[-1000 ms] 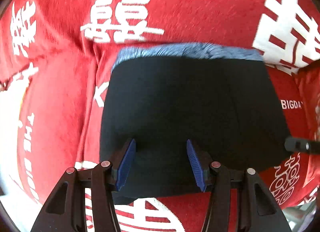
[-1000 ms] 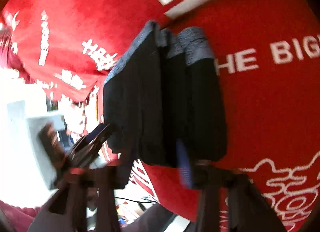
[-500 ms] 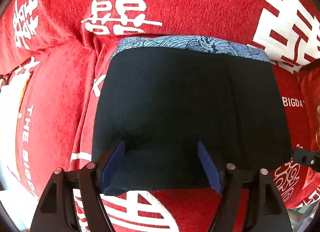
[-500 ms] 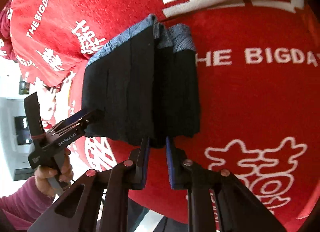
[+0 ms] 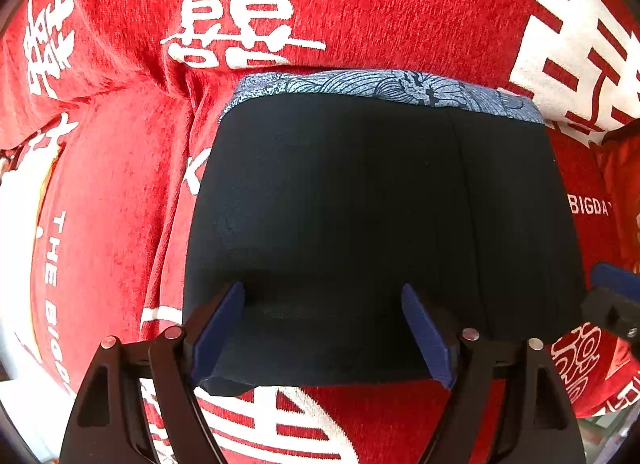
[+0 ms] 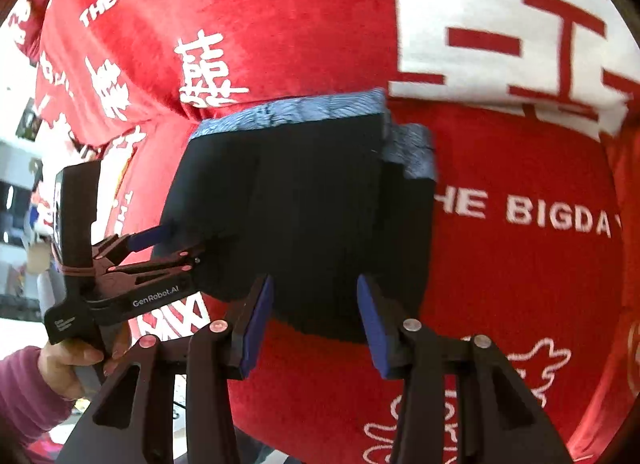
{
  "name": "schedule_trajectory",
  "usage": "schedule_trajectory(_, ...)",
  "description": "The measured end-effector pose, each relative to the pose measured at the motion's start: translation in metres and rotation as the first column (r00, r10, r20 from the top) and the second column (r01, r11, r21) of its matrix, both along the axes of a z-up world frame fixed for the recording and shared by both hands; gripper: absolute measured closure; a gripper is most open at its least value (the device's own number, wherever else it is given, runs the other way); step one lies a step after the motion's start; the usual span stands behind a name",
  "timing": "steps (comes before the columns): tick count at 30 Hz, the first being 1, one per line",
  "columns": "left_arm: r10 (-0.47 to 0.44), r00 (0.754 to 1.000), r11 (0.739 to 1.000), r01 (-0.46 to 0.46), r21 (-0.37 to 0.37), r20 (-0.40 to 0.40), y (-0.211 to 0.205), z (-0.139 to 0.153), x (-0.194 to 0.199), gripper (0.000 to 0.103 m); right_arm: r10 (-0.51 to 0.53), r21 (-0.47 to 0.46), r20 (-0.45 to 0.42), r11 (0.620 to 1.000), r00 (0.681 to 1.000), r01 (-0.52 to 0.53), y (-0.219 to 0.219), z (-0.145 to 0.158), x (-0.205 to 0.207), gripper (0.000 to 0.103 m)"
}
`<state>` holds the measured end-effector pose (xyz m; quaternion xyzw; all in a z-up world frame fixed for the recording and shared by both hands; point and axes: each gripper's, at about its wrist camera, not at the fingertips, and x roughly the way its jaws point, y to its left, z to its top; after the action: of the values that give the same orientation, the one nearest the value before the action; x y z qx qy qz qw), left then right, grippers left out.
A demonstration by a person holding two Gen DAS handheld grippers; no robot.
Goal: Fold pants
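Observation:
The folded dark pants (image 5: pixel 372 224) lie flat on the red cloth, their blue wave-patterned waistband (image 5: pixel 380 86) along the far edge. My left gripper (image 5: pixel 322 336) points straight down over the near edge. Its jaws are opening, and the fabric lies between the blue pads (image 5: pixel 218 334) without being pressed. In the right wrist view the pants (image 6: pixel 304 204) show stacked layers at their right side. My right gripper (image 6: pixel 314 328) hovers at their near edge, jaws opening, pads off the cloth. The left gripper (image 6: pixel 176 246) sits at the pants' left edge, held by a hand (image 6: pixel 76 368).
A red plush cloth (image 5: pixel 100 192) with white characters and lettering covers the surface and is rumpled left of the pants. The right gripper's tip (image 5: pixel 614 296) pokes in at the right edge of the left wrist view. Past the cloth's left edge (image 6: pixel 24 184) there is bright room clutter.
My left jaws have spread wider over the pants' near edge. My right gripper let go of the pants, opened, and drew back and up while turning. The pants now lie flat.

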<state>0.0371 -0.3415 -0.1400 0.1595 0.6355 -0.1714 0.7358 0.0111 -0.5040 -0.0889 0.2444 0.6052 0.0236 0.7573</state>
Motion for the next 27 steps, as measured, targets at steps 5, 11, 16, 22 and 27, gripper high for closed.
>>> schedule_trajectory(5, 0.011, 1.0, 0.998, -0.012, 0.054, 0.01, 0.001, -0.004, 0.004, 0.001, 0.007, 0.007, -0.081, 1.0, 0.997, -0.006, 0.005, -0.025, 0.003, 0.056)
schedule_trajectory(11, 0.019, 1.0, 0.999, -0.019, 0.047, -0.012, 0.005, -0.008, 0.009, 0.001, -0.006, 0.006, -0.103, 1.0, 0.995, 0.007, -0.001, -0.036, -0.001, 0.045)
schedule_trajectory(16, 0.019, 1.0, 0.998, -0.018, 0.053, -0.019, 0.004, -0.01, 0.01, 0.001, -0.02, 0.026, -0.1, 0.999, 0.995, 0.022, -0.003, -0.037, -0.003, 0.044)
schedule_trajectory(22, 0.017, 0.999, 0.998, -0.015, 0.053, -0.041, 0.003, -0.017, 0.013, 0.001, -0.02, 0.042, -0.096, 0.999, 0.995, 0.024, -0.003, -0.037, -0.006, 0.043)
schedule_trajectory(27, 0.016, 0.999, 0.999, -0.013, 0.052, -0.051, 0.003, -0.021, 0.016, 0.001, -0.025, 0.057, -0.094, 0.998, 0.995, 0.03, -0.004, -0.039, -0.005, 0.041)
